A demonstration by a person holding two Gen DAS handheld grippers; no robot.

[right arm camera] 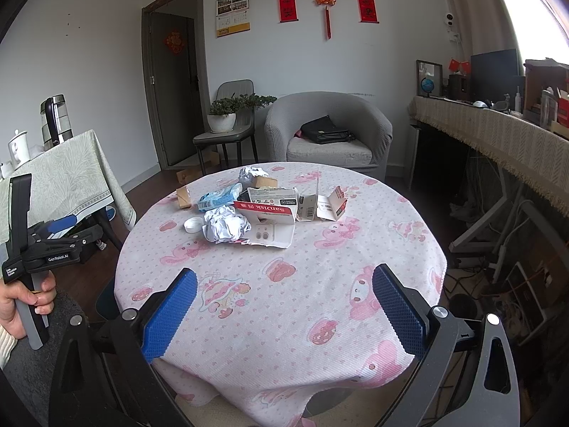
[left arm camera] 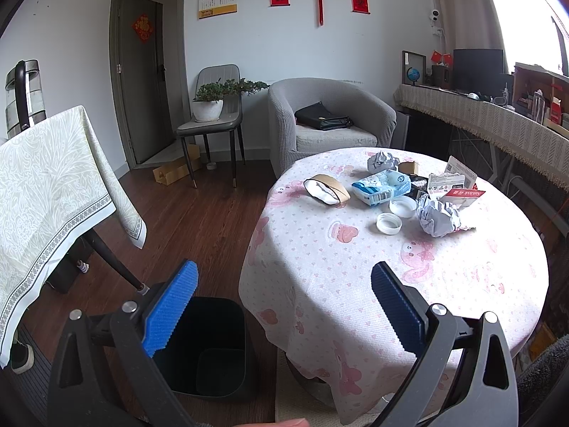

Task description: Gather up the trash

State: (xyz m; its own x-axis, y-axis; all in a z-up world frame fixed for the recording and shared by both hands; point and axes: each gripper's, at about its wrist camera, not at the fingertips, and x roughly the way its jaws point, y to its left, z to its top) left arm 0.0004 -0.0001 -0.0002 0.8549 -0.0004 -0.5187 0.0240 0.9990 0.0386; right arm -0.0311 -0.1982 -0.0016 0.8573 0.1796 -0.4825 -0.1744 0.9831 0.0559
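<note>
Trash lies in a heap on the round table [right arm camera: 284, 302] with the pink-patterned cloth: a crumpled white paper ball [right arm camera: 225, 226] [left arm camera: 439, 219], a red SanDisk pack [right arm camera: 268, 210], a blue wet-wipe pack [left arm camera: 382, 185] [right arm camera: 218, 195], white lids [left arm camera: 389, 222], a squashed paper cup [left arm camera: 327, 188] and small cartons [right arm camera: 332, 204]. A black bin [left arm camera: 213, 348] stands on the floor left of the table. My left gripper [left arm camera: 284, 306] is open and empty, above the bin and the table's left edge. My right gripper [right arm camera: 284, 311] is open and empty over the table's near side.
A second table [left arm camera: 46, 185] with a green-white cloth stands at the left, with a kettle [left arm camera: 23, 96] on it. A grey armchair [right arm camera: 327, 131] and a chair with a potted plant [right arm camera: 222, 117] stand behind. A cluttered side counter [right arm camera: 498, 128] runs along the right.
</note>
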